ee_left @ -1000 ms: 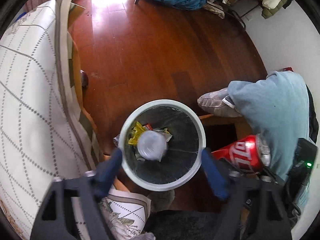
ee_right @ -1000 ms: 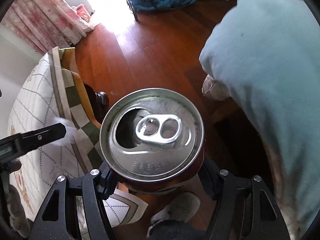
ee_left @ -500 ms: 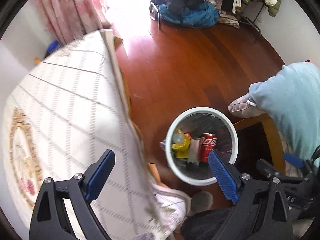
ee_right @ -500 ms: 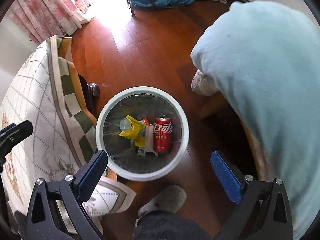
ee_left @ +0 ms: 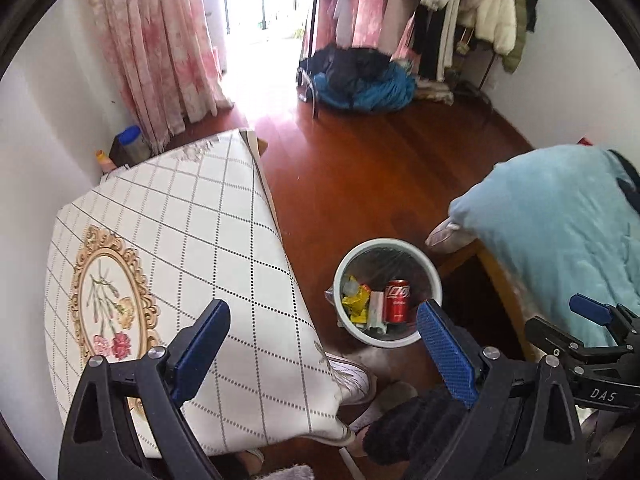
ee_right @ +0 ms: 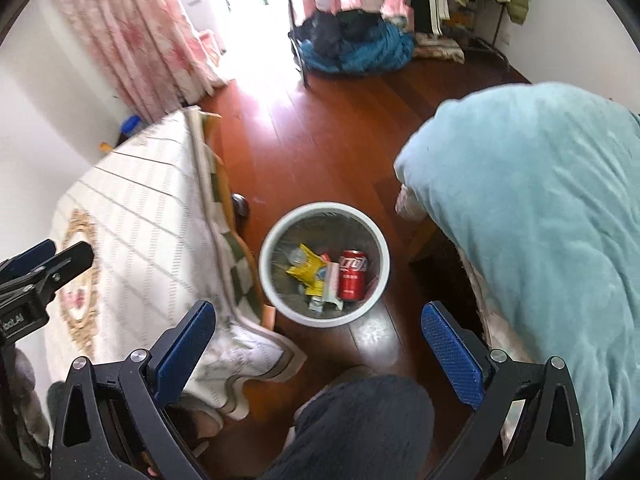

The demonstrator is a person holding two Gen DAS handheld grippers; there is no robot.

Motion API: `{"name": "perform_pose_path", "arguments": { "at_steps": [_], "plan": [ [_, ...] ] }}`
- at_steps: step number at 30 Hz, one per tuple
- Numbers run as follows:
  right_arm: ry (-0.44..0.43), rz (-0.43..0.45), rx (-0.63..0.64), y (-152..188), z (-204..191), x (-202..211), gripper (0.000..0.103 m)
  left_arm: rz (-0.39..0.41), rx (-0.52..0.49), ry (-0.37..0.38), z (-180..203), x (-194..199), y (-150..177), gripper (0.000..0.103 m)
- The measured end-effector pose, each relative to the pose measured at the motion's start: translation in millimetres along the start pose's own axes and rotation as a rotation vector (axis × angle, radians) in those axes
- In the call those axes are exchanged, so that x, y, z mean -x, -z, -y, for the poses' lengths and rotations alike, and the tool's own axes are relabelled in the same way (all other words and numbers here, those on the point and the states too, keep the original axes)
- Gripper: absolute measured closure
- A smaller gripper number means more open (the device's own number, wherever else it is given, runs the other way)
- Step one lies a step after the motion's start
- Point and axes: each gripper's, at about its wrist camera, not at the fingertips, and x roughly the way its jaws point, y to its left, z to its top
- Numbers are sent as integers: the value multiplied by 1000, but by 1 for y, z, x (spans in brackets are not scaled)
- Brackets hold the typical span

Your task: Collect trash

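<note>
Both grippers, left (ee_left: pixel 322 354) and right (ee_right: pixel 318 350), hang spread and empty; can (ee_right: pixel 353 274) lies in bin (ee_right: pixel 280 236), tablecloth (ee_left: pixel 208 216) bare, so collecting looks done.

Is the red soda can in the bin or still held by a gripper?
In the bin. The red can lies among wrappers inside the white bin; the right gripper and left gripper are open and empty.

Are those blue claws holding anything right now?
Nothing: the left gripper and right gripper are open and empty; the red can lies in the bin.
</note>
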Motion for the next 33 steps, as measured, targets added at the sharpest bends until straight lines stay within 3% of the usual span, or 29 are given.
{"name": "perform_pose_path", "arguments": {
  "at_steps": [11,22,33],
  "plan": [
    [-117,139,2,27,-19,122,0,96,17,118,-10,91,18,7],
    [-210,183,34,35,-32,185,0,139,39,202,-20,140,30,7],
    [-259,200,65,37,-51,216,0,169,34,238,-26,174,35,7]
  ]
}}
